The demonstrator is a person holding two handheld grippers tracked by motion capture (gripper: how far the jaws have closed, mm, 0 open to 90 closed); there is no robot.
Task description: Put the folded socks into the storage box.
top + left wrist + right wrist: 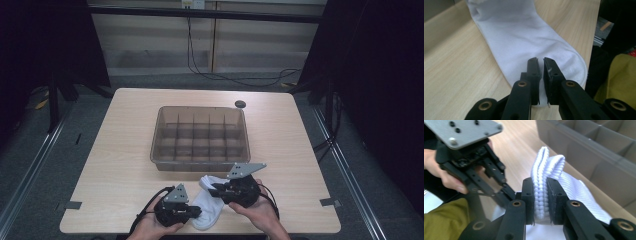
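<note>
One white sock (pixel 209 206) lay before one divided bin (pixel 200 162); right gripper (pixel 540 195) clamped its ribbed cuff, left gripper (pixel 541 72) pinched its toe.

No readable text, label, brand, number or sign appears on anything in these views.
</note>
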